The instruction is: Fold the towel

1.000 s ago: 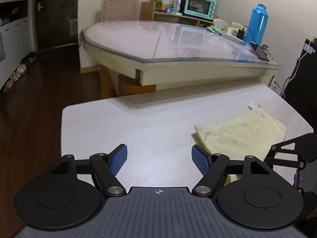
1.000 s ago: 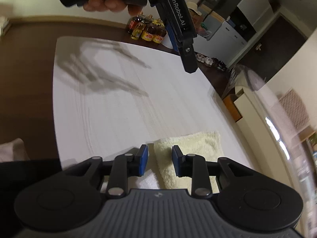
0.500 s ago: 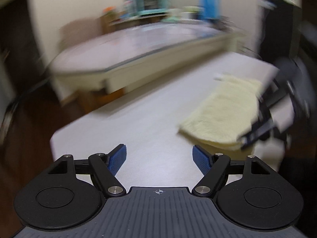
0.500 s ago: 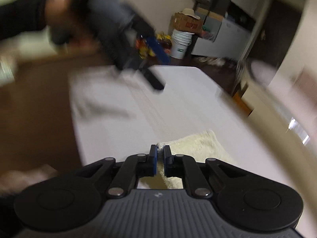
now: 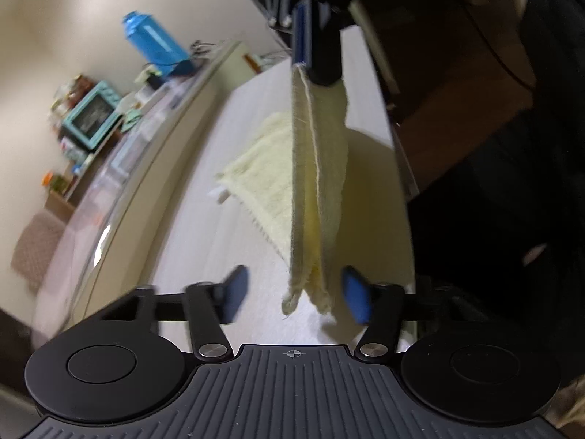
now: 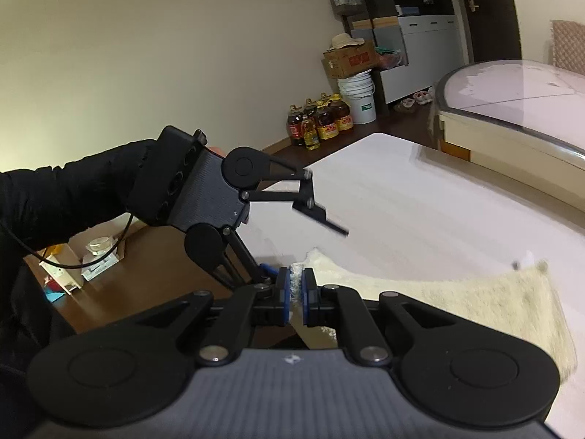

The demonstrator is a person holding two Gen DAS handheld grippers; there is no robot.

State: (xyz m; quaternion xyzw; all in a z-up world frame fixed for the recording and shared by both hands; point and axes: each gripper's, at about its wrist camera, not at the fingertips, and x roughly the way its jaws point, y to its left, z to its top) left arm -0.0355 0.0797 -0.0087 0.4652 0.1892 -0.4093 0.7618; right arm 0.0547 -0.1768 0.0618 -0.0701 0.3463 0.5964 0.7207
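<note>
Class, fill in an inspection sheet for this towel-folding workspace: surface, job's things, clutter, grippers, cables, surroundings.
Surface: white table, bare apart from the towel.
Job's things: pale yellow towel, one edge lifted off the table, the rest lying on it.
Clutter: nothing seen on the work table.
Grippers: right gripper shut on the towel's corner; left gripper closing, the hanging towel edge between its jaws, pads not yet pressing.
Cables: black cable hanging from the left gripper's body.
Surroundings: glass-topped table, teal oven, blue flask, oil bottles, white bucket.
</note>
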